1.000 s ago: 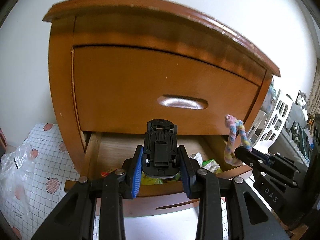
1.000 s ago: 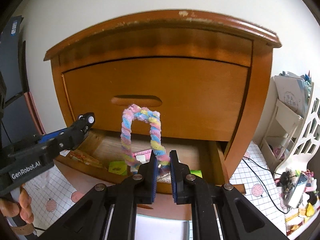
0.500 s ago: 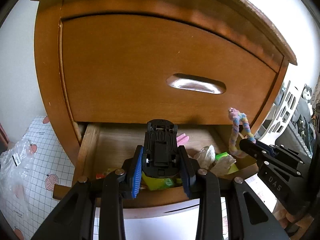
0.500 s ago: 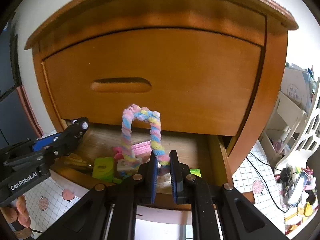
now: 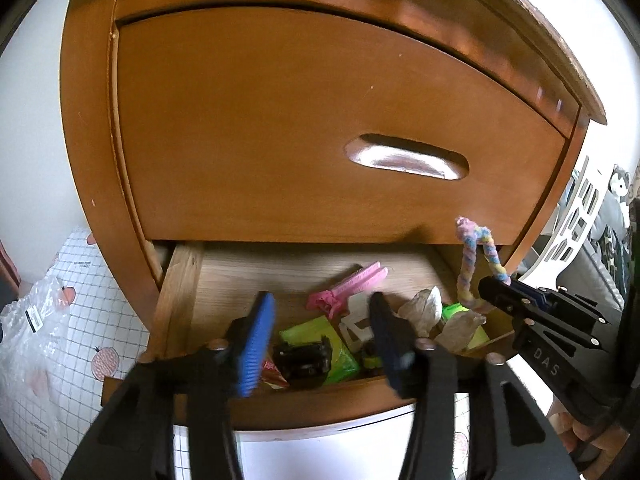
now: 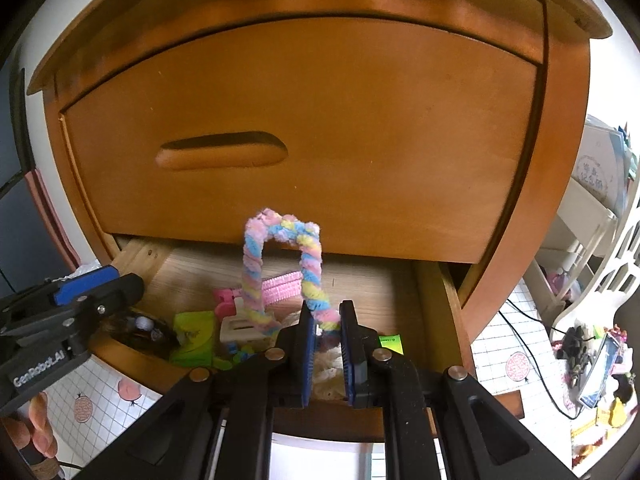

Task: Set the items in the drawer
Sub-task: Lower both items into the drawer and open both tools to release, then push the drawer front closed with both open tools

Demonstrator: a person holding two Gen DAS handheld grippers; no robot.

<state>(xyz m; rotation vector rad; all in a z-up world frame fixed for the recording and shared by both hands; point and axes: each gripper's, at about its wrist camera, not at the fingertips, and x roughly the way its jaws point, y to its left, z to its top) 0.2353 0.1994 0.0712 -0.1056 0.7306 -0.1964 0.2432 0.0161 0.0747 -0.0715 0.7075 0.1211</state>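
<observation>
Both hand-held grippers: black frames, blue pads, silver screws; left hand-held gripper [image 5: 320, 344] marked "GenRobot.AI", right hand-held gripper [image 6: 325, 354] "DAS".

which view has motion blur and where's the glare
Left wrist view: the left tool is smeared by motion blur, its fingers soft-edged, and the upper drawer's handle recess carries a bright sheen. Right wrist view: the right tool and the pastel twisted loop are sharp, the recess is dark, and fisheye bends the cabinet edges in both.

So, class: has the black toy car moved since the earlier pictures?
Yes. The toy car has dropped from the open left gripper and lies inside the drawer near its front wall.
</observation>
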